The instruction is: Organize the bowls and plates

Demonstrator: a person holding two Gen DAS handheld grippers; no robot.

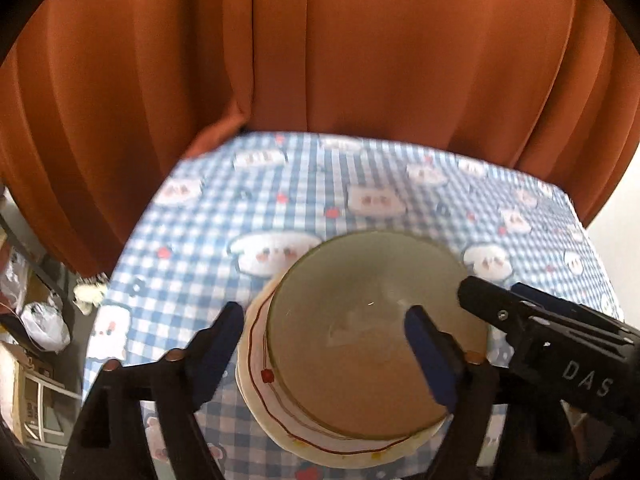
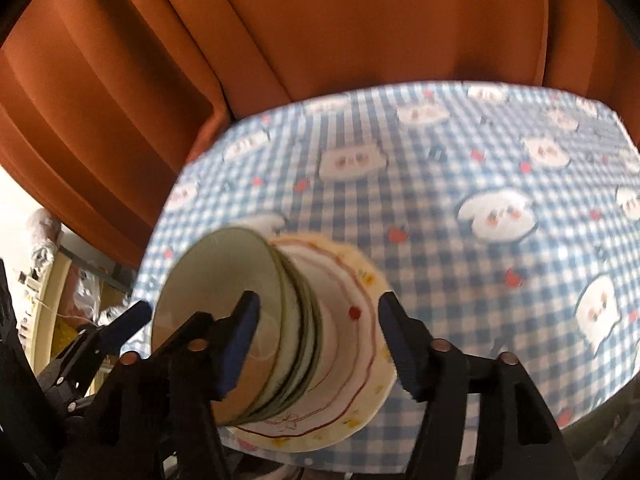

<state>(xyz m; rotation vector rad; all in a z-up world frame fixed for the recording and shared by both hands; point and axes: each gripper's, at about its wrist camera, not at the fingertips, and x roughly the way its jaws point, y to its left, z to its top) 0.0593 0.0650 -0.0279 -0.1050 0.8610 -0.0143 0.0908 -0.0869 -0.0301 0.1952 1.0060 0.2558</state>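
- Bowls (image 2: 224, 320), green and nested on a plate (image 2: 352, 360) at lower centre of the counter (image 2: 480, 240): stiff, glazed, probably slippery and breakable.
- I'd grip rims; left gripper (image 1: 328, 340) and right gripper (image 2: 316, 340) fingers stand apart.

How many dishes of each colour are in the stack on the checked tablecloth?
Green bowls: at least 3 nested, judging by the rims in the right wrist view; blur prevents an exact count.
White plates with red line: at least 1 under the bowls; the left wrist view hints at more edges.
Total: at least 4 dishes.
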